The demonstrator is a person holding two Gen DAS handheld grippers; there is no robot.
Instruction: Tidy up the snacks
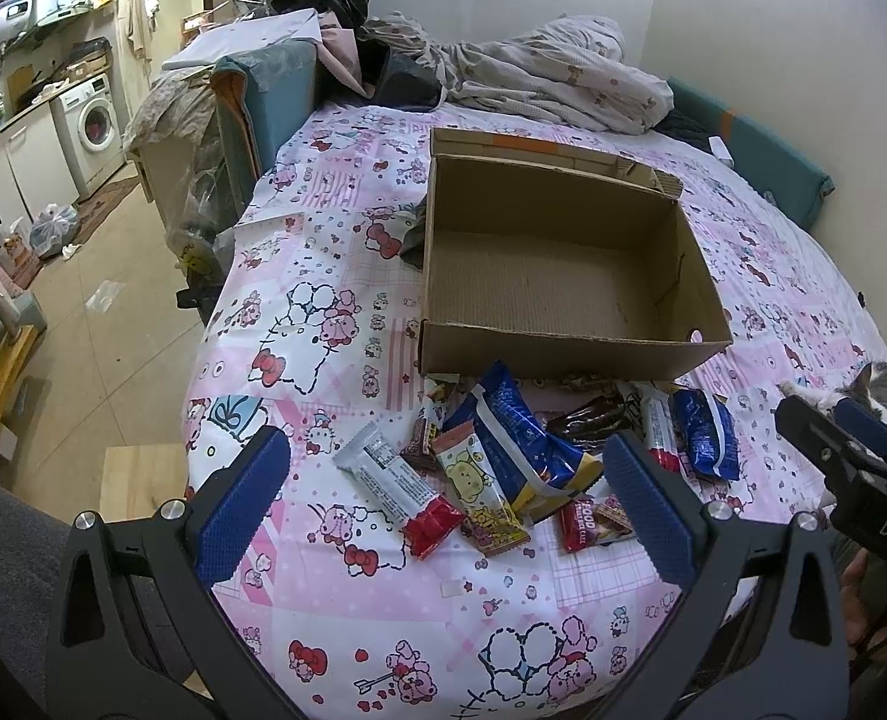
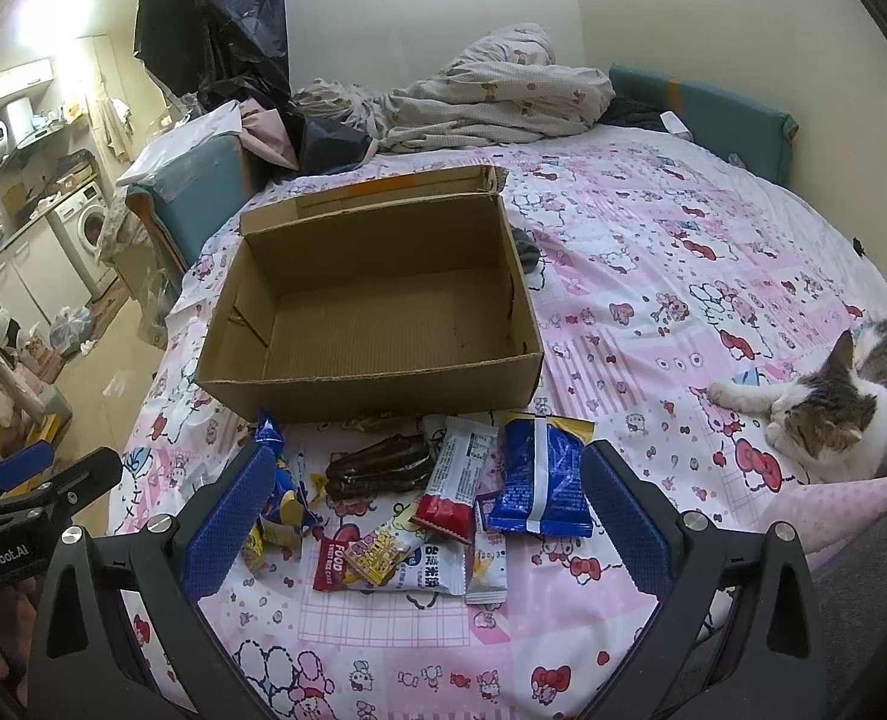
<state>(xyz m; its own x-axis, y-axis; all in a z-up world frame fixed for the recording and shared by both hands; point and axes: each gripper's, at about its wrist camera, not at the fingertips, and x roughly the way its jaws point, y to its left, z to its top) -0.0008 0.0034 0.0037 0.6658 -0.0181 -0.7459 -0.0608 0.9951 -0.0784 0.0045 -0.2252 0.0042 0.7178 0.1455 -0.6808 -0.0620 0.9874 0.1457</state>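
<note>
An open, empty cardboard box (image 1: 563,276) (image 2: 377,306) sits on the pink patterned bedsheet. Several snack packets lie in a loose pile in front of it: a blue bag (image 1: 515,438) (image 2: 542,480), a white and red bar (image 1: 395,486) (image 2: 455,480), a dark brown packet (image 1: 587,414) (image 2: 380,465), a yellow cartoon packet (image 1: 479,492) and a red "FOOD" packet (image 1: 587,525) (image 2: 332,564). My left gripper (image 1: 446,510) is open above the left of the pile. My right gripper (image 2: 425,516) is open above the pile's right part. Both are empty.
A grey and white cat (image 2: 845,402) (image 1: 875,390) lies on the bed at the right. Crumpled bedding (image 2: 491,90) is heaped behind the box. The bed's left edge drops to a tiled floor (image 1: 95,324) with a washing machine (image 1: 92,120).
</note>
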